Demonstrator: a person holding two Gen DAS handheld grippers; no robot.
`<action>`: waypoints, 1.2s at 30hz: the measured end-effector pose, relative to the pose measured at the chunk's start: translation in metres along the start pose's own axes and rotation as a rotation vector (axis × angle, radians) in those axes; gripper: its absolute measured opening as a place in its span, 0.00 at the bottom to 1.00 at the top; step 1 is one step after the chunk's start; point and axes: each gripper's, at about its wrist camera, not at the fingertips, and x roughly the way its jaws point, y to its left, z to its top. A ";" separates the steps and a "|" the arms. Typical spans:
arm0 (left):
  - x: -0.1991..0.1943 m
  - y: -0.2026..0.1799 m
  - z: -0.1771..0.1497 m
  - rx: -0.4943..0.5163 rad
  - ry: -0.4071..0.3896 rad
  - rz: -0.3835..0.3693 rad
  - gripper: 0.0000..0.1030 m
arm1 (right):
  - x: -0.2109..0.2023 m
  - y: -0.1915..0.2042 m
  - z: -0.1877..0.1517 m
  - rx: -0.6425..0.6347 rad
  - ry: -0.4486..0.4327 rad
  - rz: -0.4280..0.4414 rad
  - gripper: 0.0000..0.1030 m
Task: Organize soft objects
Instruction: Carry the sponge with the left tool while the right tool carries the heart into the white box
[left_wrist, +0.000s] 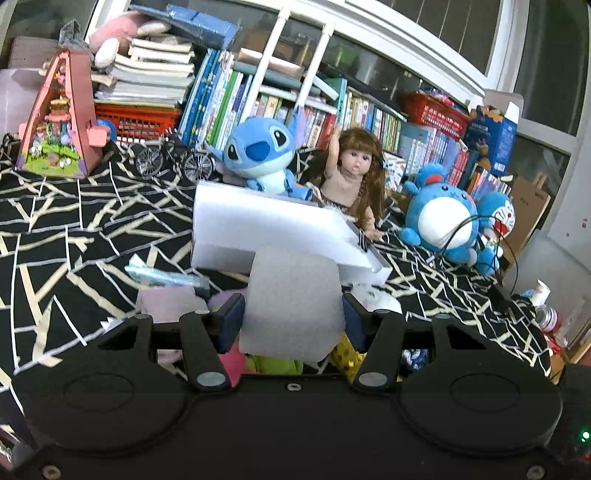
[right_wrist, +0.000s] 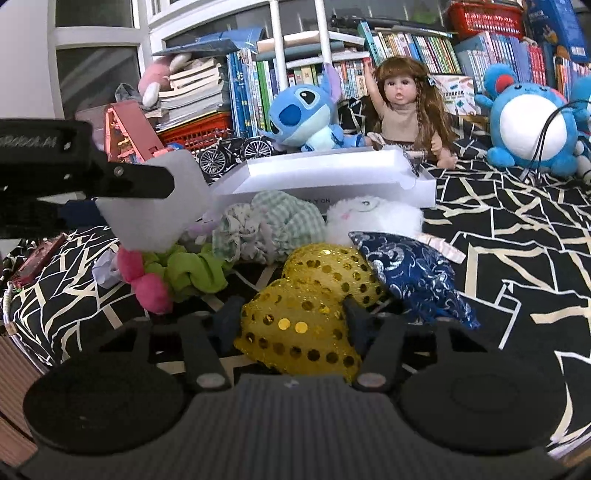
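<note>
In the left wrist view my left gripper (left_wrist: 293, 319) is shut on a white foam block (left_wrist: 291, 299), held above the pile in front of an open white box (left_wrist: 266, 225). In the right wrist view that same foam block (right_wrist: 155, 206) hangs at the left under a black finger (right_wrist: 144, 182). My right gripper (right_wrist: 291, 325) is shut on a yellow sequined pouch (right_wrist: 299, 328) lying on the black patterned cloth (right_wrist: 517, 258). Behind it lie a blue brocade pouch (right_wrist: 417, 277), a white fluffy toy (right_wrist: 373, 218), a green checked cloth (right_wrist: 273, 225), a green scrunchie (right_wrist: 192, 273) and a pink soft piece (right_wrist: 147, 284).
Behind the white box (right_wrist: 332, 177) sit a blue plush (right_wrist: 303, 114), a doll (right_wrist: 402, 107) and a round blue plush (right_wrist: 532, 122) with a black cable across it. A model bicycle (right_wrist: 236, 151), a pink triangular model house (left_wrist: 59, 122) and rows of books (left_wrist: 221, 99) line the back.
</note>
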 end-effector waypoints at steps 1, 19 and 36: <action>-0.001 0.000 0.001 0.000 -0.007 0.002 0.52 | -0.002 0.000 0.001 0.001 -0.002 0.007 0.54; 0.025 0.012 0.074 0.053 -0.087 0.026 0.52 | -0.024 -0.011 0.067 -0.023 -0.170 0.049 0.52; 0.148 0.030 0.147 -0.085 0.118 -0.058 0.52 | 0.072 -0.066 0.166 0.059 -0.104 0.106 0.52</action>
